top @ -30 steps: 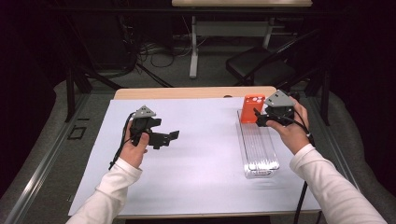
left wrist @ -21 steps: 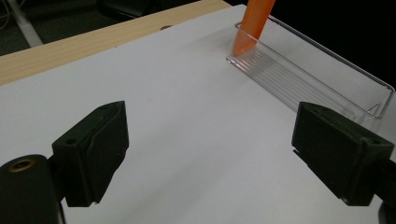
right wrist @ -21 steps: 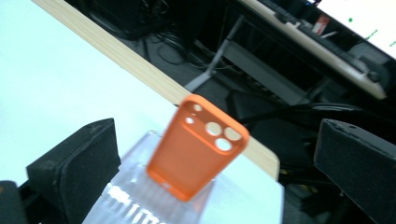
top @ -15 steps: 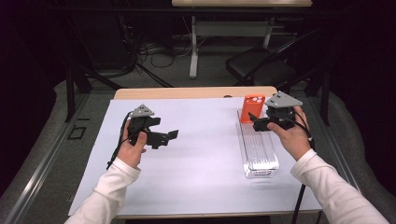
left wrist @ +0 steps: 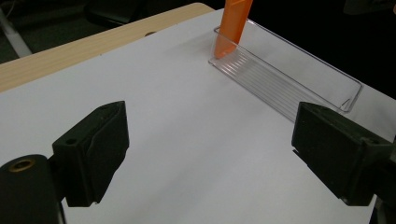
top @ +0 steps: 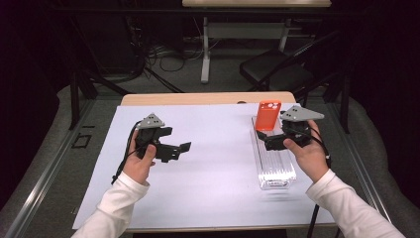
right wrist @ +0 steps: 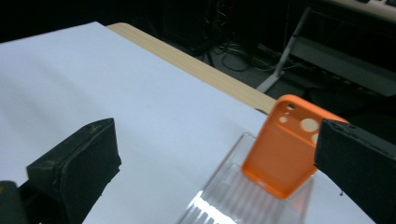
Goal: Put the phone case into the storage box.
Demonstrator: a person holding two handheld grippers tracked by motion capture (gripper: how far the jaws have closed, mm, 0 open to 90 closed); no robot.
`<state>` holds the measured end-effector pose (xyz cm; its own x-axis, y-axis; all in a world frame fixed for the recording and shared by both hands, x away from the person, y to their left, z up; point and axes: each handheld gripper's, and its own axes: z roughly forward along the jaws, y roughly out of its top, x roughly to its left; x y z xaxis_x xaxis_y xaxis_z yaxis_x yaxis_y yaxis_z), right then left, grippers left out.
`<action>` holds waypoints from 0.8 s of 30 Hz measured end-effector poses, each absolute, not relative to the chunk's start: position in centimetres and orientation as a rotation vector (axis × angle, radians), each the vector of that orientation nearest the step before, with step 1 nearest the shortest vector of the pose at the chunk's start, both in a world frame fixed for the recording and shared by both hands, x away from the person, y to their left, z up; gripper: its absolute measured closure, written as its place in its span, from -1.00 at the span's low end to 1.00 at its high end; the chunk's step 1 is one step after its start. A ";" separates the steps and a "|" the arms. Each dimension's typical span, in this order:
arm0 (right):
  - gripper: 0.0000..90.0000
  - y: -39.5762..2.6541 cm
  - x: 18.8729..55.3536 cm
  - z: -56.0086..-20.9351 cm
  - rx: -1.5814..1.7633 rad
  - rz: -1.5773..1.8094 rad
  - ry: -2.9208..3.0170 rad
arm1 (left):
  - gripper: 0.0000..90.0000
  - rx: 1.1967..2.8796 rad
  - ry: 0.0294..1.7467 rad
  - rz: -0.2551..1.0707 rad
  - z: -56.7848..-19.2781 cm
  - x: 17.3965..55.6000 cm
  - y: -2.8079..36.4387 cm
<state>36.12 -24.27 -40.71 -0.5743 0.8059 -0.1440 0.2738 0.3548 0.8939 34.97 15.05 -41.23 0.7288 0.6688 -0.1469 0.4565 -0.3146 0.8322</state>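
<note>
An orange phone case (top: 268, 115) stands upright, leaning in the far end of a long clear plastic tray (top: 275, 166) on the right of the white-covered table (top: 218, 173). My right gripper (top: 273, 137) hovers over the tray just near of the case, open and holding nothing. In the right gripper view the case (right wrist: 284, 148) sits ahead between the wide jaws, over the tray (right wrist: 233, 203). My left gripper (top: 176, 140) is open and holding nothing over the table's left half. The left gripper view has the case (left wrist: 233, 23) and the tray (left wrist: 285, 77) farther off.
A bare wooden strip (top: 198, 98) runs along the table's far edge. Beyond it are a black chair (top: 277, 74), a desk leg (top: 204, 49) and floor cables. White paper stretches between the two grippers.
My right gripper has drawn back from the orange case, toward the person and slightly right. The case stays standing in the tray. The left gripper has barely moved.
</note>
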 end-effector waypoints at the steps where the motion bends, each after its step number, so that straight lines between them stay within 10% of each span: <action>1: -1.00 -24.2 35.9 -40.8 0.941 1.199 2.047 | -0.75 1.969 0.853 0.280 -41.2 34.9 15.0; 24: -1.00 -24.1 30.7 -43.8 0.946 1.298 2.086 | -0.75 1.947 0.841 0.249 -42.9 32.1 15.9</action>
